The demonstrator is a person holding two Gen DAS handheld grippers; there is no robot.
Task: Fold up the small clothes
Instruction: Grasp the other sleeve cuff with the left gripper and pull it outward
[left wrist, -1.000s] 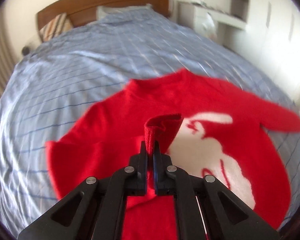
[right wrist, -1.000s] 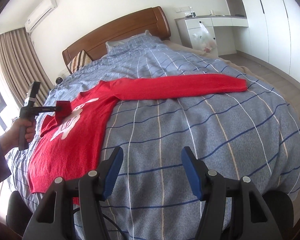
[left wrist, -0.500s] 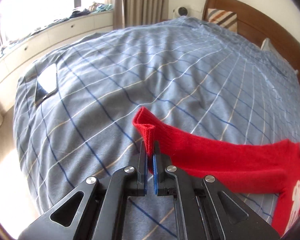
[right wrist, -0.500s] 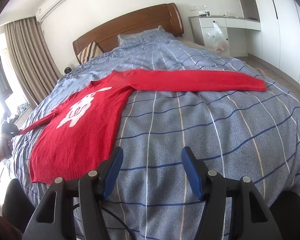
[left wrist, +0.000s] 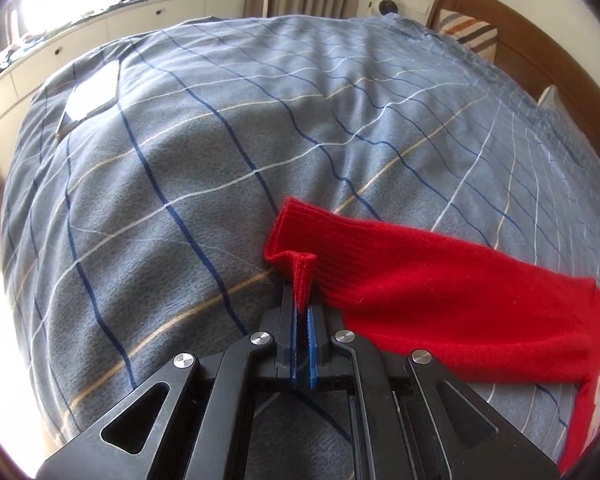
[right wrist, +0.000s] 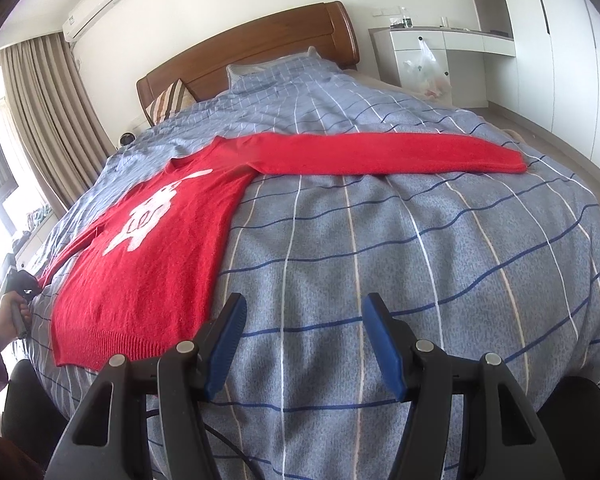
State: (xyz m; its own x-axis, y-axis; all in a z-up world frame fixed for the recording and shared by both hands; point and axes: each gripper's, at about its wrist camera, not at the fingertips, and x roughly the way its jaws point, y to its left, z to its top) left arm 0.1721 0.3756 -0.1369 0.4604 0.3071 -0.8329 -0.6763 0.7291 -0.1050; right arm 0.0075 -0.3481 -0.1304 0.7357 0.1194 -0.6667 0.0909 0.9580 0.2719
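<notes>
Red sweater [right wrist: 156, 256] lies face up on the bed [right wrist: 420, 264], white motif showing, hem toward the near edge, neck toward the headboard [right wrist: 252, 44]. Body looks flat, no fold in it yet.

Right sleeve [right wrist: 380, 154] is stretched straight out across the plaid cover, cuff well away from the body, lying flat. Left sleeve [left wrist: 440, 292] is also out to its side, w/ its cuff [left wrist: 296, 236] at the far end.

Left claw [left wrist: 300, 304] is pinched shut on a bit of that cuff's edge; a small tuck of red knit stands up between the pads, the rest of the cuff rests on the cover. In the right wrist view the same claw [right wrist: 20, 284] shows small at the bed's left edge, w/ the person's hand [right wrist: 8, 316] on its handle.

Right claw [right wrist: 302, 344] hangs over the near edge of the bed, jaws about half wide, nothing between them, not touching the sweater.

Progress, as I read it: spread-out stage only, approx. done. Both sleeves laid out, garment smooth. No actual fold made. Left to do: let go of or bring in the left cuff, fold both sleeves over the body, then fold the body up. So early in the task, most of it ahead.
</notes>
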